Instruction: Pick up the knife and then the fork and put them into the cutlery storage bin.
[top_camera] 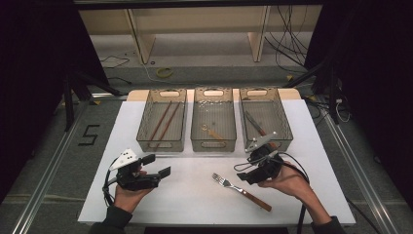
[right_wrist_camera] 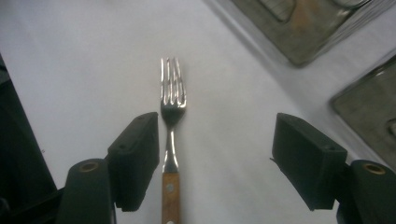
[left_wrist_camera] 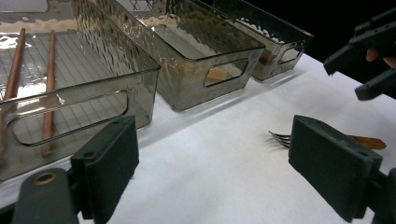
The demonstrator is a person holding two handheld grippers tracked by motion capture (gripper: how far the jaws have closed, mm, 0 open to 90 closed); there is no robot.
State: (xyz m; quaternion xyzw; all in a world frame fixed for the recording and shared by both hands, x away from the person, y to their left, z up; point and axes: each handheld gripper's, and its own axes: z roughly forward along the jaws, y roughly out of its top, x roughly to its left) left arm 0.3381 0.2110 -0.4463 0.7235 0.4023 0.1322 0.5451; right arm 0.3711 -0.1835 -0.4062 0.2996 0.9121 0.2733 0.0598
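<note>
The fork [top_camera: 240, 191] lies flat on the white worktop [top_camera: 195, 195], on open surface between the two hands, well clear of the near edge and of the three smoky bins [top_camera: 213, 124] ranged along the far side. Its long axis runs aslant, tines toward the middle bin and wooden handle toward the near right corner. The right hand-held gripper [top_camera: 243, 171] hangs over it, jaws spread and empty, the fork's neck just beside one jaw; the left hand-held gripper [top_camera: 157, 165] also stands released, well apart.

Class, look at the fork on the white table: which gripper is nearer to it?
Right. The right gripper hangs open directly over the fork; the left gripper rests well off to its left.
</note>
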